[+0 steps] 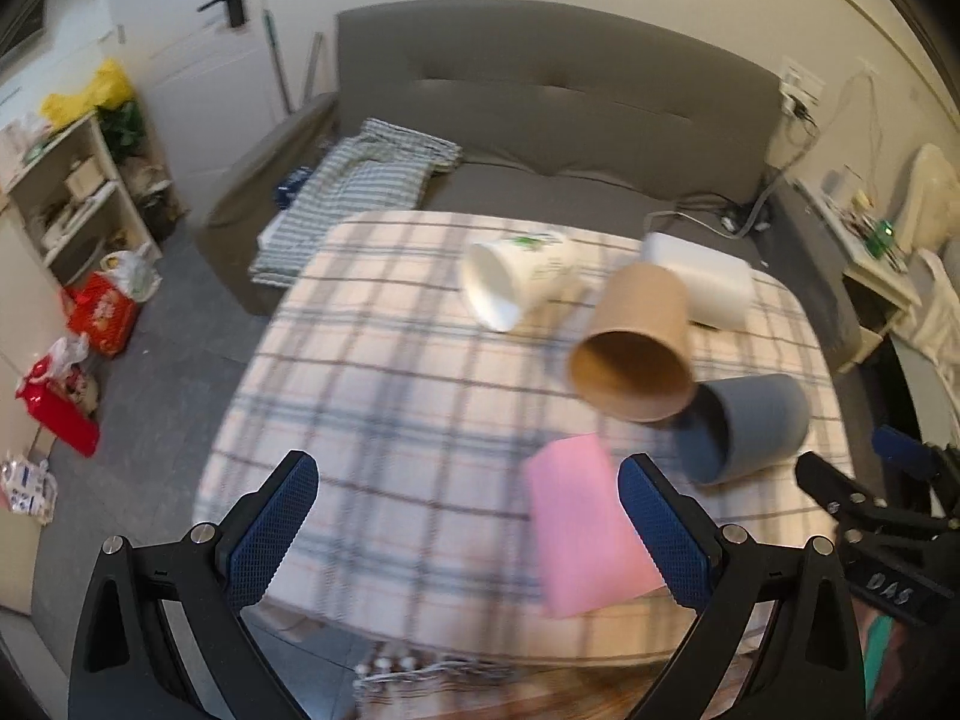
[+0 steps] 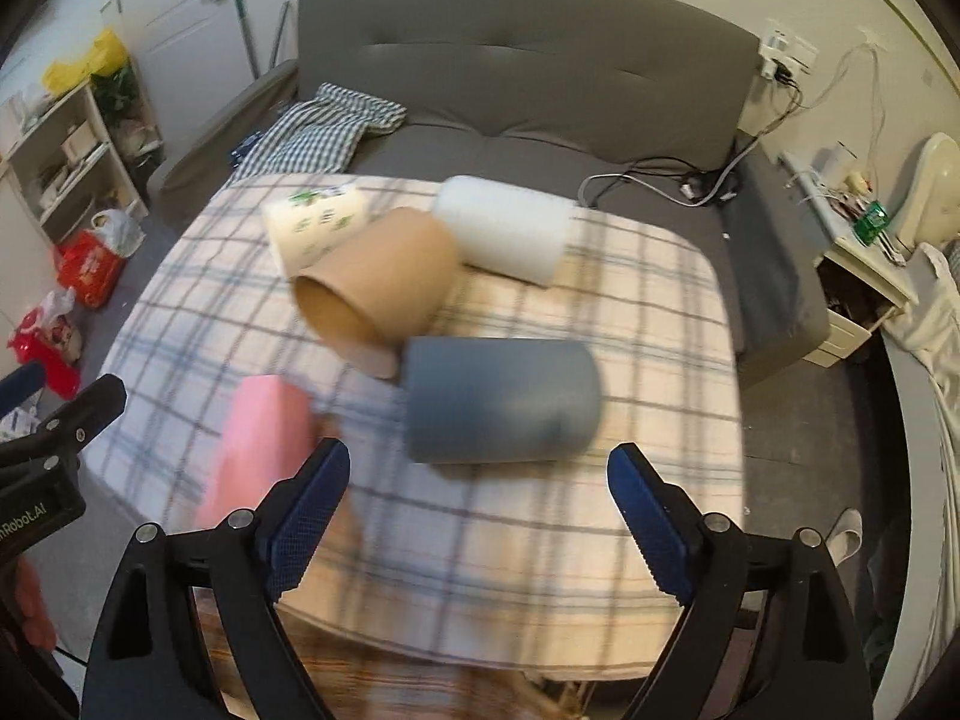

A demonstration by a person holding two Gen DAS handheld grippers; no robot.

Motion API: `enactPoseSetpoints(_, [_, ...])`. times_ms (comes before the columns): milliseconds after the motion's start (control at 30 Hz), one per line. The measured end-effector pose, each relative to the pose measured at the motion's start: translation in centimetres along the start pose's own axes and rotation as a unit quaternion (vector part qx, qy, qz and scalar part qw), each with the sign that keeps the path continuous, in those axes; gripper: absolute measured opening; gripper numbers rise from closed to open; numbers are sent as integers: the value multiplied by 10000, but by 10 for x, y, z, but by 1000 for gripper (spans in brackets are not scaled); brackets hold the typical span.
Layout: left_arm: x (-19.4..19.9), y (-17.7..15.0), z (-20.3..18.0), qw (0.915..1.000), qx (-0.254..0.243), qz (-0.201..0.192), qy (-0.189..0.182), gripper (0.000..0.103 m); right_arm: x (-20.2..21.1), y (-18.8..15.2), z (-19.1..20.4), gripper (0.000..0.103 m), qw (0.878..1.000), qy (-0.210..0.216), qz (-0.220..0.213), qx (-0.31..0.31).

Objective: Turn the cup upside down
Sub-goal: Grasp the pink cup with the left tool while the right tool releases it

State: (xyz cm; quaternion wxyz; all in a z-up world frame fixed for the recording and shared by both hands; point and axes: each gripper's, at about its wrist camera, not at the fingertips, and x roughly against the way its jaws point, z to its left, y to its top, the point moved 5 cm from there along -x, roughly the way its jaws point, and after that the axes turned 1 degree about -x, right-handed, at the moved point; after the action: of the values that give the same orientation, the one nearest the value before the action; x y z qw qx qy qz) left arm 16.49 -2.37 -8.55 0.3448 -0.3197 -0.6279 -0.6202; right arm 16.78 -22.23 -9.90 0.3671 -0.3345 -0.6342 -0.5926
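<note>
**Two open grippers above five toppled cups**

The left gripper (image 1: 468, 510) has its blue-padded fingers (image 1: 273, 531) spread wide, grasping nothing. The right gripper (image 2: 480, 504) is likewise released, its fingers (image 2: 651, 525) apart and empty.

Both hover over a counter (image 2: 630, 360) covered in a plaid cloth. The grey-blue cup (image 2: 501, 399) lies on its side just ahead of the right gripper's fingers. Every other cup is placed relative to it: the pink cup (image 2: 261, 444) lies near its open end, toward the left gripper; the brown paper cup (image 2: 378, 288) lies just behind it, seemingly touching, though motion blur makes this uncertain. The white printed cup (image 2: 312, 225) lies behind the brown one, and a plain white cup (image 2: 504, 228) lies further back. A grey sofa (image 2: 528, 60) stands beyond the counter.
</note>
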Motion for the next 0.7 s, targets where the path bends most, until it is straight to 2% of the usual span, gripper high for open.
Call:
enactPoseSetpoints(133, [-19,8,-23,9995,-148,290,-25,103,-10,0,-23,88,9998,-173,5,-128])
enactPoseSetpoints(300, [-51,8,-33,9972,-161,732,32,103,-26,5,-34,88,9996,-70,40,-254])
enactPoseSetpoints(433, [-76,2,-42,9933,-190,1134,-57,103,-39,11,-39,88,9994,-33,68,-324])
enactPoseSetpoints(533, [-90,-2,-41,9911,-151,1324,60,102,-50,17,-44,88,9991,-13,98,-424])
enactPoseSetpoints(700, [-110,-7,-46,9861,-123,1657,-88,101,-62,19,-51,88,9979,99,133,-629])
